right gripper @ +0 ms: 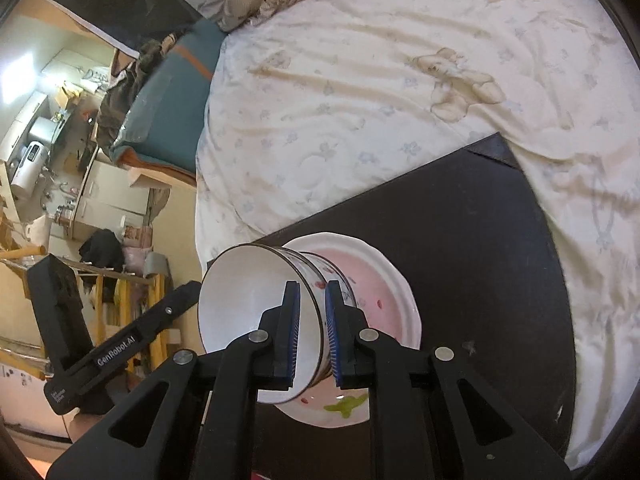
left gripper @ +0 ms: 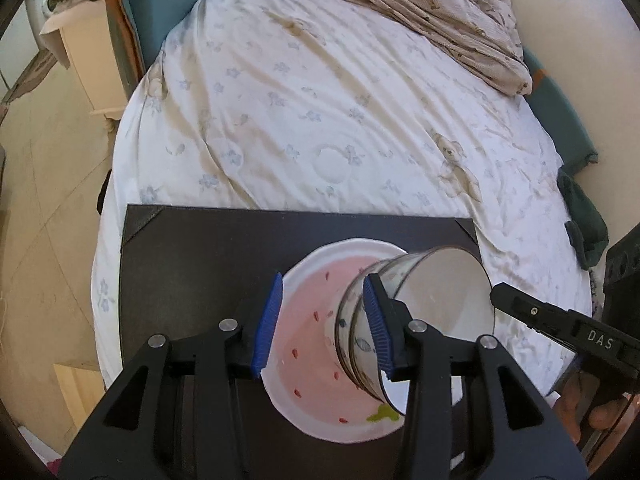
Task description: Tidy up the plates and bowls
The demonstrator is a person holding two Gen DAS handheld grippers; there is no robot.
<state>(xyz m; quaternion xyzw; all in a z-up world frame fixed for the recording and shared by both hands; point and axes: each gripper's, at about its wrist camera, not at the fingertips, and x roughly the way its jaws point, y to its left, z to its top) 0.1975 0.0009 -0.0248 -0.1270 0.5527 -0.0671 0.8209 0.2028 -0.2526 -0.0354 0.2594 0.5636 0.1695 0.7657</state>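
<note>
You're in a home bedroom: a bed (left gripper: 320, 120) with a teddy-bear print sheet, a crumpled duvet (left gripper: 420, 12) at its head, a white bedside cabinet (left gripper: 88, 64), and cluttered household shelves (right gripper: 52, 120) past the bed.

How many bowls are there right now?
2, nested and tipped over the plate: outer bowl clamped at its rim by the right gripper, inner bowl poking out behind. More may be hidden.

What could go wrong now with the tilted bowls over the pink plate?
The right gripper pinches only one rim of the tilted bowl stack, so the other bowls could slide off and hit the plate. The black board lies on a soft bed, so setting the stack down hard may rock it.
</note>
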